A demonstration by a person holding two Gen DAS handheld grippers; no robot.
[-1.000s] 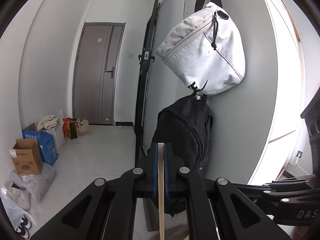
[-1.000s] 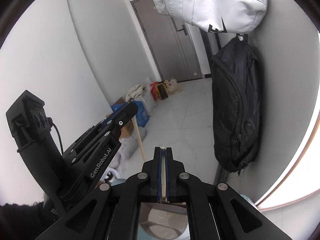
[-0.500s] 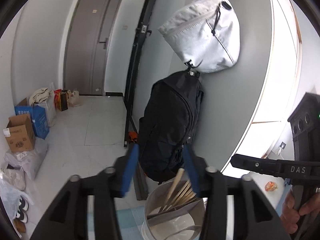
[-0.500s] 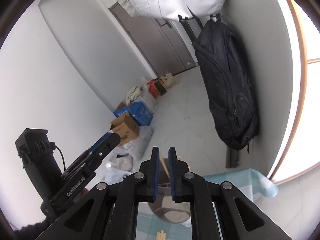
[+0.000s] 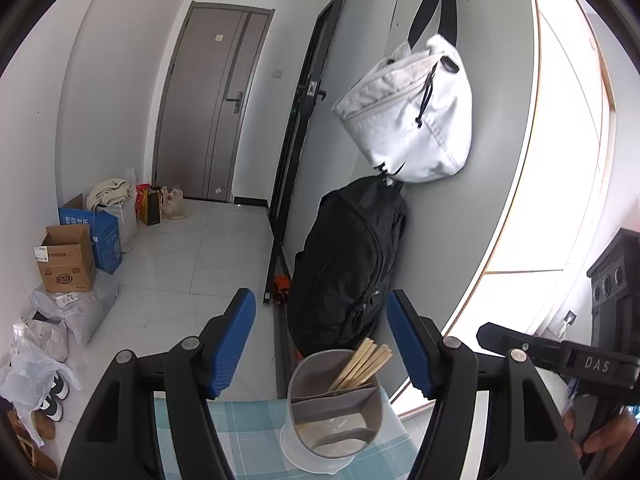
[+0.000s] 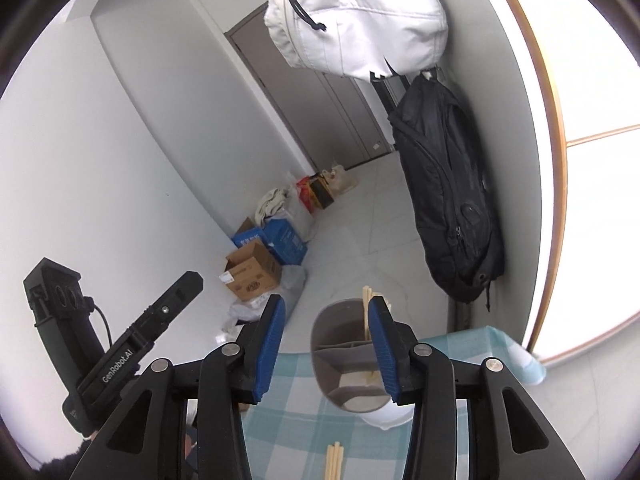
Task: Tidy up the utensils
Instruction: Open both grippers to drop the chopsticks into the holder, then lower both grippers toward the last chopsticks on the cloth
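Opening, both empty grippers, left (image 5: pixel 322 344) and right (image 6: pixel 326 346), hang fingers apart above the holder (image 5: pixel 334 404); next, chopsticks (image 6: pixel 334 462) at six o'clock on the surface (image 6: pixel 280 420) need gripping.

One holder (image 5: pixel 334 412), roughly six chopsticks (image 5: pixel 362 362).

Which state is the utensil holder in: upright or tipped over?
Upright: the utensil holder stands on the checked cloth, chopsticks leaning inside it.

Bright daylight floods from the blown-out window (image 5: pixel 560 184) at right; both sharp fisheye views curve into black corners.
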